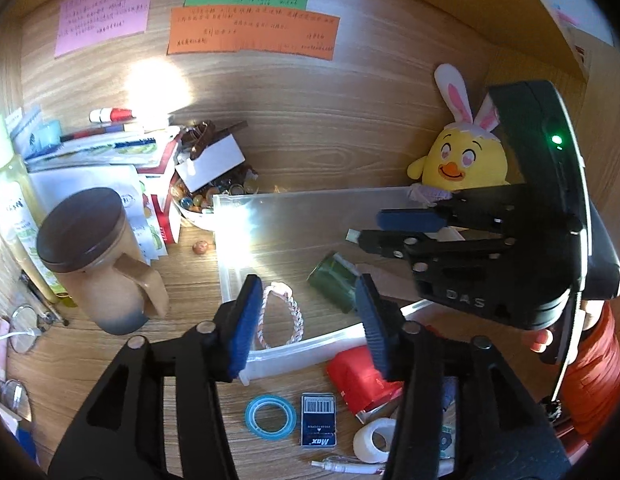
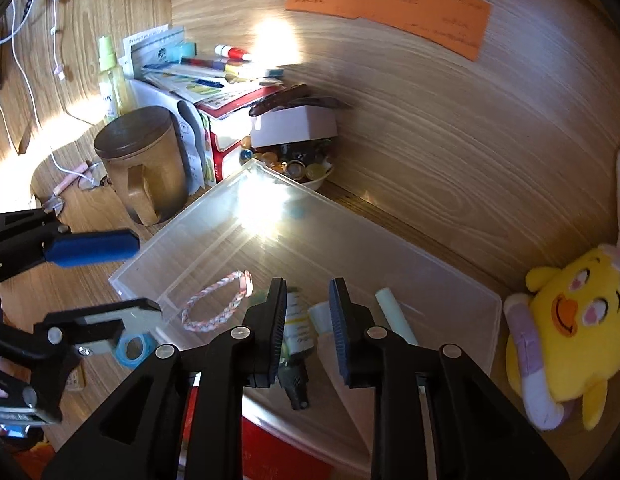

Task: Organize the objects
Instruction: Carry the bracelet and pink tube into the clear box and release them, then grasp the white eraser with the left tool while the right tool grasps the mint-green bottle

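A clear plastic box (image 1: 310, 200) (image 2: 389, 264) stands on the wooden desk. A pink-and-white braided bracelet (image 1: 278, 316) (image 2: 218, 304) lies loose in its near corner. Beside it in the box are a dark green bottle (image 1: 333, 284) (image 2: 298, 328) on its side and a pale tube (image 2: 395, 316). My left gripper (image 1: 308, 292) (image 2: 148, 276) is open at the box's corner, with the bracelet under the gap and touching neither pad. My right gripper (image 2: 308, 282) (image 1: 369, 227) hangs over the bottle with a narrow gap and nothing in it.
A lidded brown mug (image 1: 90, 256) (image 2: 142, 160), stacked papers and a bowl of glass beads (image 2: 294, 164) crowd the box's left side. A yellow chick plush (image 1: 461, 160) (image 2: 569, 320) sits at its right. In front lie a blue tape ring (image 1: 270, 416), a staples box (image 1: 317, 420) and a red packet (image 1: 361, 376).
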Demonstrator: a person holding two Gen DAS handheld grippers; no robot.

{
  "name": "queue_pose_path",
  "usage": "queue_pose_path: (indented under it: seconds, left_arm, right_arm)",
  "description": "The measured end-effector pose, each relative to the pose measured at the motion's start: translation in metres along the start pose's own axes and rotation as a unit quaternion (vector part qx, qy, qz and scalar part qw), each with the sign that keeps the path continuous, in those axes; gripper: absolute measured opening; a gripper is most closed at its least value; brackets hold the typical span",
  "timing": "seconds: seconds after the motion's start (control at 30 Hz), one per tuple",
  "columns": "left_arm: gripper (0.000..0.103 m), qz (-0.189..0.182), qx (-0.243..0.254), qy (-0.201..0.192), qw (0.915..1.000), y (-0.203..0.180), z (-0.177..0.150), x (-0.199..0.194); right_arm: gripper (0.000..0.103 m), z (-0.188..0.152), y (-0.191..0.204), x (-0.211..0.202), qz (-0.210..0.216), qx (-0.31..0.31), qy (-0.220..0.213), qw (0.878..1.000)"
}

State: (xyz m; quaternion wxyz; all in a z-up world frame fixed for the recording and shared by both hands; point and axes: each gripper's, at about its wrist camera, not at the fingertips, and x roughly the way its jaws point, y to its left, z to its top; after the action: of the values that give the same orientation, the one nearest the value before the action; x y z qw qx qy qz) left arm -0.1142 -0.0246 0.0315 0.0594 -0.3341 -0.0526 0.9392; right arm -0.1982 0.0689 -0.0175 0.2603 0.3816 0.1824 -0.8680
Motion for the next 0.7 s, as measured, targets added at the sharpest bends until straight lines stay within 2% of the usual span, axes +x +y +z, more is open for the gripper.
queue_pose_path:
  seconds: [0.13,0.27,0.37,0.43,0.5,0.7]
  left_arm:
    - [0.060,0.009,0.009,-0.008,0.9999,-0.001,-0.005,-0.008]
    - [0.068,0.018,0.013,-0.011,0.9997,-0.001,-0.011,-0.016]
    - [0.078,0.025,0.013,-0.013,0.9995,-0.002,-0.015,-0.021]
    - [0.090,0.030,0.010,-0.018,0.9993,-0.001,-0.019,-0.026]
    - [0.095,0.034,0.009,-0.022,0.9991,-0.001,-0.023,-0.032]
    - [0.097,0.058,0.030,-0.024,0.9975,-0.004,-0.036,-0.048]
  right_arm:
    - [0.032,-0.015,-0.005,-0.017,-0.009,0.019,-0.015,1.000]
    - [0.048,-0.033,-0.010,-0.038,-0.016,0.036,-0.031,0.999]
    - [0.058,-0.048,-0.012,-0.053,-0.024,0.046,-0.041,0.998]
    - [0.066,-0.057,-0.012,-0.062,-0.029,0.050,-0.048,0.997]
    - [0.076,-0.065,-0.013,-0.069,-0.033,0.056,-0.053,0.996]
    - [0.082,-0.094,-0.009,-0.086,-0.057,0.065,-0.065,0.994]
